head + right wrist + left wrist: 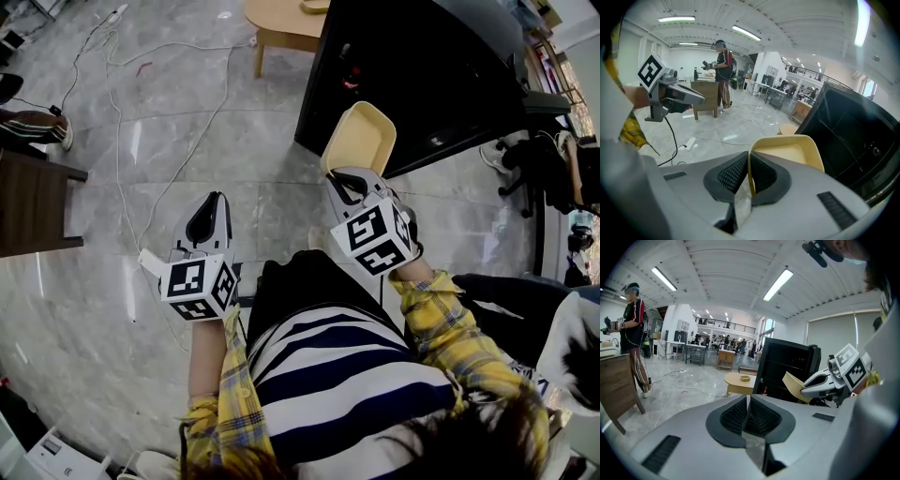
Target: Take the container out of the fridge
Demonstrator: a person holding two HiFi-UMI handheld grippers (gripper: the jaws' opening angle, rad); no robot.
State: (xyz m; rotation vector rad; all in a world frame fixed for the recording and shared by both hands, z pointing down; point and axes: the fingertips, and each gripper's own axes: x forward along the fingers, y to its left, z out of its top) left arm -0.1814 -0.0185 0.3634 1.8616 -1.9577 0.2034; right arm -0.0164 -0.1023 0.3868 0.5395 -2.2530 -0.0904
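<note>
Right gripper: jaws pinching the near rim of the yellow container. The right gripper view shows one wall of the container clamped between the two ribbed pads, with the open tray side to the right of the jaws.

Container is empty, shallow, with rounded corners. It's in the air, clear of the black fridge, just in front of the fridge's near left corner, tilted with its open face up toward the head camera. Nothing else touches it.

Left gripper: jaws pressed together, nothing between them. The left gripper view shows the pads meeting at the centre line. It's held out over the floor, left of the right gripper and well apart from container and fridge, pointing far.

From the left gripper view the right gripper shows at right, with the container sticking out of it toward the fridge.

Surroundings: a round wooden table far of the fridge on its left side, a white cable trailing across the marble floor, a dark wooden bench at the left edge. Another person stands beside that bench; the head view catches their shoe at far left.
</note>
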